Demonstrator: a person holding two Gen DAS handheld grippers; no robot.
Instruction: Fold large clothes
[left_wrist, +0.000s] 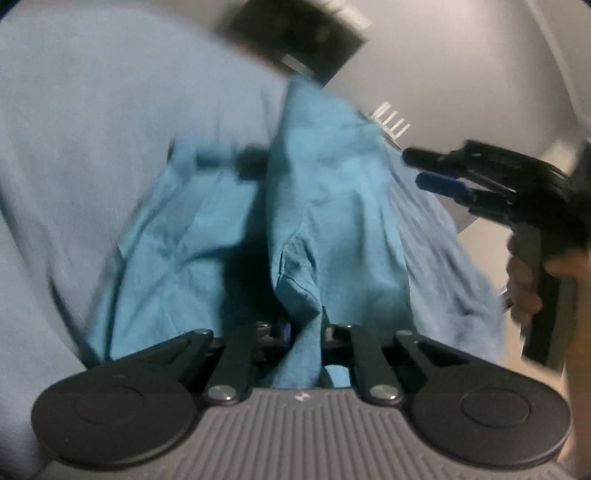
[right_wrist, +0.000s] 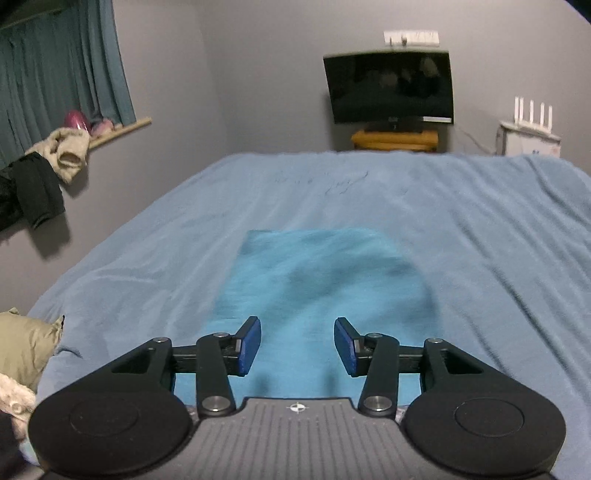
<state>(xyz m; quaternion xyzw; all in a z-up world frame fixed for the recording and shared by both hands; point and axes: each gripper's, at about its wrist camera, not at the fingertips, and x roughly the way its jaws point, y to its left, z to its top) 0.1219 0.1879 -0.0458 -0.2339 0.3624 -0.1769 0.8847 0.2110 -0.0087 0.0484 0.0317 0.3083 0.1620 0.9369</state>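
A turquoise garment (left_wrist: 325, 206) hangs bunched from my left gripper (left_wrist: 304, 332), which is shut on a fold of it above the light blue bed cover (left_wrist: 92, 129). In the right wrist view the garment (right_wrist: 321, 280) lies flat as a rectangle on the bed. My right gripper (right_wrist: 297, 345) is open and empty just above the garment's near edge. It also shows in the left wrist view (left_wrist: 421, 170), to the right of the lifted cloth, held by a hand.
The bed cover (right_wrist: 480, 221) fills the middle. A TV (right_wrist: 391, 88) on a wooden stand stands beyond the bed's far edge, a white router (right_wrist: 528, 129) to its right. Clothes (right_wrist: 44, 166) hang at the left wall. A beige pillow (right_wrist: 26, 347) lies at the near left.
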